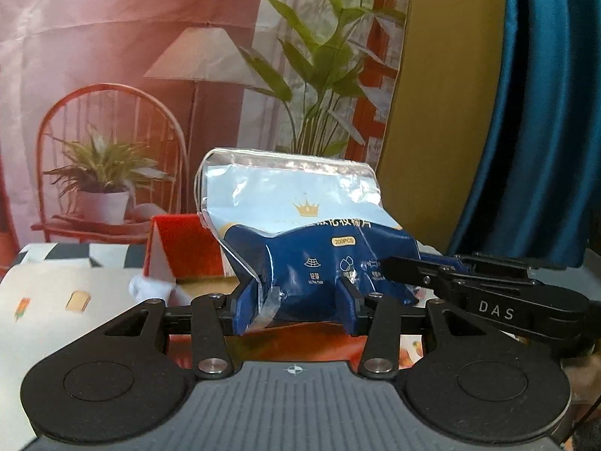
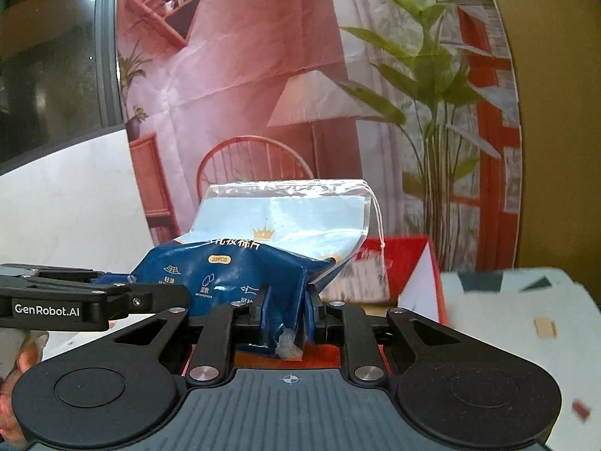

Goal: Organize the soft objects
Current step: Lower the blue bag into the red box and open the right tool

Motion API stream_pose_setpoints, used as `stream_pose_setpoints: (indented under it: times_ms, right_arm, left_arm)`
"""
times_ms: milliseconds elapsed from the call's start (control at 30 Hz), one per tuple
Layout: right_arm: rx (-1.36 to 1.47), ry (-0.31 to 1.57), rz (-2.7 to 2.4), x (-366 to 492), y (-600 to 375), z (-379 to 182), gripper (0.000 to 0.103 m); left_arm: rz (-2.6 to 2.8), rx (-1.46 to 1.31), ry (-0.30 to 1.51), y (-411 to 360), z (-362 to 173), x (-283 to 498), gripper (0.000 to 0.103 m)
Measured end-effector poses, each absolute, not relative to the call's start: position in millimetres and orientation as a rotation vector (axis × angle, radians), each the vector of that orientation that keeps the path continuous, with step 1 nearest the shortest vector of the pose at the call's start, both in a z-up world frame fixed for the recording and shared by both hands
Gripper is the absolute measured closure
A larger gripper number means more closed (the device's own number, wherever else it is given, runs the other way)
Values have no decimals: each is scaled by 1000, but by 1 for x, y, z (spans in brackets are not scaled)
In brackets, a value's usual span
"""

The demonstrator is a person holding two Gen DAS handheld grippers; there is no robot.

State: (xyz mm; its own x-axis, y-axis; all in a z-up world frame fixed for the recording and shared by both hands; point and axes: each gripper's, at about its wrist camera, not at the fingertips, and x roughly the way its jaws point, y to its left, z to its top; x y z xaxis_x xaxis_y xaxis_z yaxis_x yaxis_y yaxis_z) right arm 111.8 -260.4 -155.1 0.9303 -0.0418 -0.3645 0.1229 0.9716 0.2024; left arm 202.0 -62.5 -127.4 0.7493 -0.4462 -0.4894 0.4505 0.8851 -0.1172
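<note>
While we hold one blue bag [image 1: 300,248] up, our two tongs, left [image 1: 306,300] and right [image 2: 287,315], each clamp its bottom; one red box [image 1: 180,248] stands behind.

A soft plastic pouch [image 1: 300,233], dark blue in its lower half and pale blue with a gold crown above, has a clear sealed top strip and a thin white drawstring down one side. It stands upright off the surface, its crumpled lower part pinched in at two places so the blue film bulges and creases. A yellow "200PCS" label and white icons show on the blue part.
</note>
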Motion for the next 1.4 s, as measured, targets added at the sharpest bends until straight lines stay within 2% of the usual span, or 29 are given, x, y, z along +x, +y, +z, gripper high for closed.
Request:
stream_pose_setpoints:
  times_ms: [333,600,933,1033,1100,1367,1400]
  right_arm:
    - [169,473,-122,200,-293,-170,87]
    - [226,559,-157,220,-315,-208,87]
    - [251,644,-197,226,-326,-227,87]
    - [244,662,-203,230,-323,-228,86]
    - [232,668,-203,231,-321,-227,85]
    - [209,718,-247,234,-313,-222,82]
    - [208,722,-252,233,-312,-220,79]
  left_arm:
    - [-451,-95,716,-73,-157,294,55]
    - [-409,-49,792,-98,-184,315,55]
    - [-389,-16,866,-107,-198,329,54]
    - [-372,23,866,-107,-198,329,51]
    - [-361,27,870,-105,-197,329,42]
    - [-314,57,870,-99,-187,323,21]
    - [-309,57,871,-97,-185,322,19]
